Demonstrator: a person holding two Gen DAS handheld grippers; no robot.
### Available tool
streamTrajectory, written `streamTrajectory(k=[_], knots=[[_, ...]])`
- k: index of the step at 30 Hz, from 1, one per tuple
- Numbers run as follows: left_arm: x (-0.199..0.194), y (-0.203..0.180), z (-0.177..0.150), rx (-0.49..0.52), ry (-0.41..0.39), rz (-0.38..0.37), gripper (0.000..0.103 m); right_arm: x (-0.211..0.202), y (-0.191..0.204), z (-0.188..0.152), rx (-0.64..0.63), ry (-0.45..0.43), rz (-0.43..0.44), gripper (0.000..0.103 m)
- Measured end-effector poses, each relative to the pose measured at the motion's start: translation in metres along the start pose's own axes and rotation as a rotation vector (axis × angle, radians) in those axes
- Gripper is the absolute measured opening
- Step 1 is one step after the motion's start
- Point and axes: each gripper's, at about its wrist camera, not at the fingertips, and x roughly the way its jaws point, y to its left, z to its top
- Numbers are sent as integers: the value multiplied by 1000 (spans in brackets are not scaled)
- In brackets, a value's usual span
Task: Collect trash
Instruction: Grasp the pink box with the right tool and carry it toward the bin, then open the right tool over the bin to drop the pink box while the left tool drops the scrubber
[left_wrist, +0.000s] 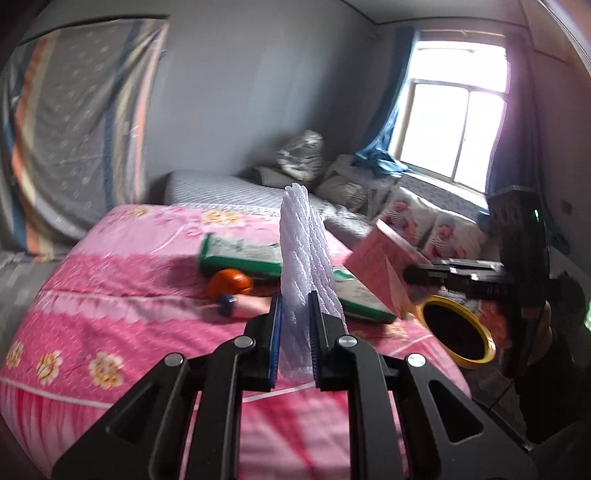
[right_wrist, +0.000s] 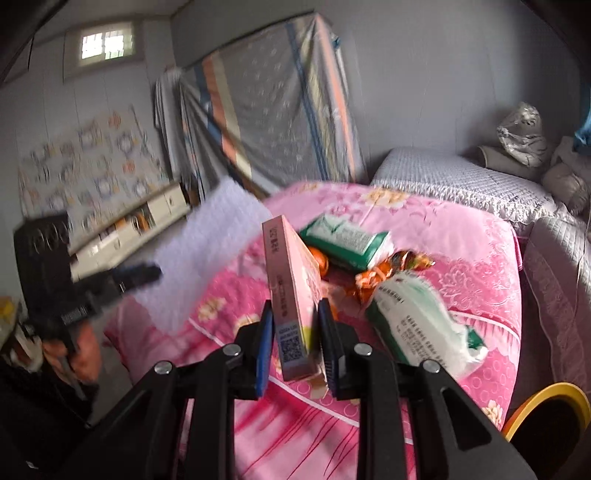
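Above pink quilt (right_wrist: 461, 236), box (right_wrist: 291, 295) upright.

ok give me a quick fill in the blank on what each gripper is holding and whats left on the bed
1. The left gripper is shut on a white ____ sheet.
2. The right gripper is shut on a ____ box.
3. The bin beside the bed has a ____ rim.
4. Two ____-and-white packets lie on the bed.

Missing words: foam; pink; yellow; green

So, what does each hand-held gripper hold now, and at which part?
Left hand-held gripper: white foam net sheet, by its lower end. Right hand-held gripper: flat pink cardboard box, by its lower end.
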Motion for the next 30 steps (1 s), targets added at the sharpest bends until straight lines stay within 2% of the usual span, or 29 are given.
streamTrajectory(k=[3, 7, 10, 14, 22, 26, 30], knots=[[4, -24, 6, 46, 3, -38, 12, -27, -9, 5, 21, -76, -28, 22], [16, -63, 15, 115, 17, -93, 12, -60, -26, 7, 45, -182, -128, 22], [24, -88, 20, 160, 27, -139, 12, -88, -45, 3, 79, -265, -242, 22], [36, -124, 27, 230, 31, -203, 12, -114, -73, -6, 127, -331, -384, 22], [67, -192, 39, 353, 42, -314, 12, -153, -137, -55, 279, -366, -626, 22], [82, -220, 43, 392, 52, -354, 12, -156, -163, -88, 345, -328, -700, 22], [99, -251, 42, 419, 76, -391, 13, -160, -184, -118, 419, -296, -720, 22]])
